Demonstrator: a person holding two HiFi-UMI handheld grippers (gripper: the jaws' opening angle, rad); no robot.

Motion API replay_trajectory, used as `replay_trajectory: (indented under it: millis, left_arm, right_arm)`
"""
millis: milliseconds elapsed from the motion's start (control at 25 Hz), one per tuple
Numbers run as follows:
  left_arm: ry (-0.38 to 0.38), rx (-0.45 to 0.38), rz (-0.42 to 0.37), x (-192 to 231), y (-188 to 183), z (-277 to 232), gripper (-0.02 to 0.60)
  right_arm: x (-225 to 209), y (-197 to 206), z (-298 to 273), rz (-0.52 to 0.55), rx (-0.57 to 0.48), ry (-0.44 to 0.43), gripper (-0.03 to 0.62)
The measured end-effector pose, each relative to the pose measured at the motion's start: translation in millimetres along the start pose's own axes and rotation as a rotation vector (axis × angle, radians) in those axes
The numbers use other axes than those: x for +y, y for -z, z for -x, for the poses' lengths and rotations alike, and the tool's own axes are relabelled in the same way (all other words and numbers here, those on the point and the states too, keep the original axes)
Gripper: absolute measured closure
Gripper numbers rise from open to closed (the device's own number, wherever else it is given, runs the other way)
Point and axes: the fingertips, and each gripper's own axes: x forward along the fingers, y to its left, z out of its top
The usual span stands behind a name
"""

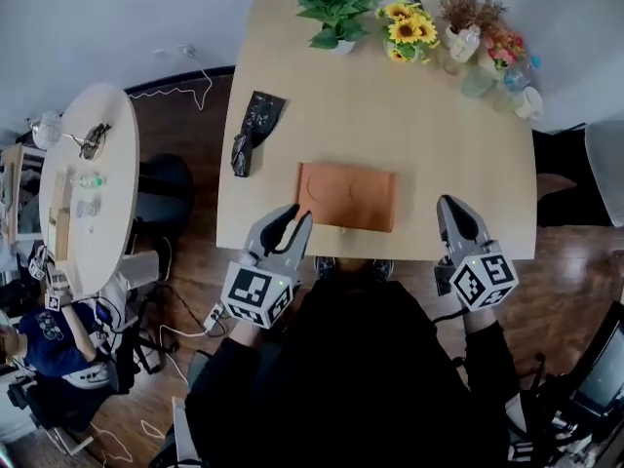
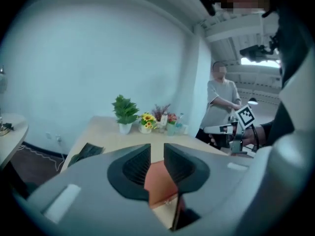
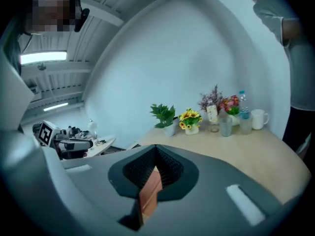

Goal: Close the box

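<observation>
A flat brown box (image 1: 348, 195) lies with its lid down on the light wooden table (image 1: 409, 125), close to the front edge. My left gripper (image 1: 294, 218) hovers just off the box's near left corner, jaws a little apart and empty. Between those jaws the left gripper view (image 2: 157, 149) shows the box (image 2: 160, 183). My right gripper (image 1: 450, 203) is held to the right of the box, clear of it, jaws closed together on nothing. Under the meeting jaws in the right gripper view (image 3: 156, 149), the box (image 3: 150, 193) shows.
A black pouch (image 1: 252, 130) lies on the table's left side. Along the far edge stand a potted plant (image 1: 331, 8), sunflowers (image 1: 408, 29), small vases and a mug (image 1: 527, 101). A round side table (image 1: 93, 183) is at the left. A person (image 2: 221, 107) stands beyond the table.
</observation>
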Motion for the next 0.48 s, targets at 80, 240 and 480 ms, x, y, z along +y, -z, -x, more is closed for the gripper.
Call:
replay_trajectory:
  millis: [80,240,480]
  left_arm:
    - [0.092,-0.029,-0.025,-24,-8,7,0.517]
    - [0.205,-0.073,-0.026,-43,-30,6,0.518]
    - [0.171,-0.172,-0.038,-73,-57,31,0.518]
  right_arm:
    - [12,-4,30,-0.030,-0.035,0.062,0.594]
    - [42,-27,52,-0.012,-0.116,0.099,0.592]
    - [79,-46,93,0.060,-0.213,0.046,0.592]
